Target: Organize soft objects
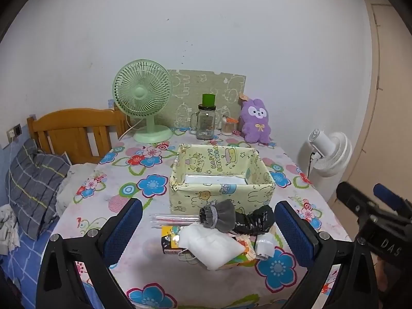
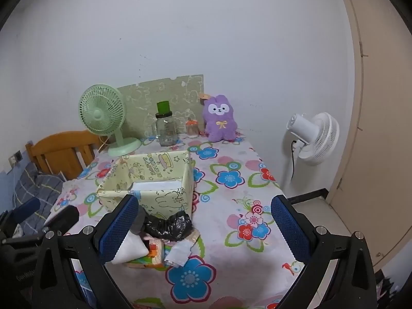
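A pale yellow fabric storage box [image 1: 221, 191] [image 2: 167, 198] stands open in the middle of the floral table. In front of it lies a heap: a grey cloth bundle [image 1: 219, 216], a crumpled black item [image 1: 253, 221] [image 2: 168, 225], a white soft pad [image 1: 213, 247] [image 2: 131, 248], colourful packets [image 1: 242, 258] [image 2: 152, 255] and clear straws [image 1: 175, 219]. A purple plush rabbit [image 1: 256, 122] [image 2: 220, 119] sits at the table's far edge. My left gripper [image 1: 208, 229] is open and empty around the heap. My right gripper [image 2: 206, 228] is open and empty, to the heap's right.
A green desk fan [image 1: 143, 100] [image 2: 105, 116], a glass jar with green lid [image 1: 206, 121] [image 2: 166, 126] and a small jar [image 1: 228, 127] stand at the back. A white floor fan [image 1: 329, 152] [image 2: 314, 137] stands right of the table. A wooden bed frame [image 1: 74, 128] and pillow [image 1: 33, 185] lie left.
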Tool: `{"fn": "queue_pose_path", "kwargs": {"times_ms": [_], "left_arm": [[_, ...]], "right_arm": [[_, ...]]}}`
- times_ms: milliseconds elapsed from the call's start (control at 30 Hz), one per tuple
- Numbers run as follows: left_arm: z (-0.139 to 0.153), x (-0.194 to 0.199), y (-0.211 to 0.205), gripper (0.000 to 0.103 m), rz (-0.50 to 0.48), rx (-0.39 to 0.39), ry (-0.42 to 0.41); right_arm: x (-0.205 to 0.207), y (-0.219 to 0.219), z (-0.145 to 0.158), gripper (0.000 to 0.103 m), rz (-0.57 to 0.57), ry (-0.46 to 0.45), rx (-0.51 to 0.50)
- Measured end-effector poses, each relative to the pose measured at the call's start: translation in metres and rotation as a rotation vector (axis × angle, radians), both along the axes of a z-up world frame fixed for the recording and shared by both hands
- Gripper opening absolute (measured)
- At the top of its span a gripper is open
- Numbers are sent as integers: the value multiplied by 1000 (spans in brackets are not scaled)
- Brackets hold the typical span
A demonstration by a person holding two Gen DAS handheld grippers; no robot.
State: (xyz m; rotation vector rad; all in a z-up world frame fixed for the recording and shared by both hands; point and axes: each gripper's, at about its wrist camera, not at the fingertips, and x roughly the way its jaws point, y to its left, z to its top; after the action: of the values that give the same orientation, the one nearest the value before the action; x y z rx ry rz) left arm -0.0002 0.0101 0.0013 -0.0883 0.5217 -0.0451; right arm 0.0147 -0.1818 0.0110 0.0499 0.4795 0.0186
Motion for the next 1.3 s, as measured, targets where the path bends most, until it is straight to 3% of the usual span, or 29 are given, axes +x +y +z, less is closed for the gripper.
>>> {"fn": "queue_pose_path", "kwargs": {"times_ms": [1300], "left_arm": [[1,4,-3,103,48,86,-6]], "right_arm": [[3,7,-4,103,36,11,-47]]}}
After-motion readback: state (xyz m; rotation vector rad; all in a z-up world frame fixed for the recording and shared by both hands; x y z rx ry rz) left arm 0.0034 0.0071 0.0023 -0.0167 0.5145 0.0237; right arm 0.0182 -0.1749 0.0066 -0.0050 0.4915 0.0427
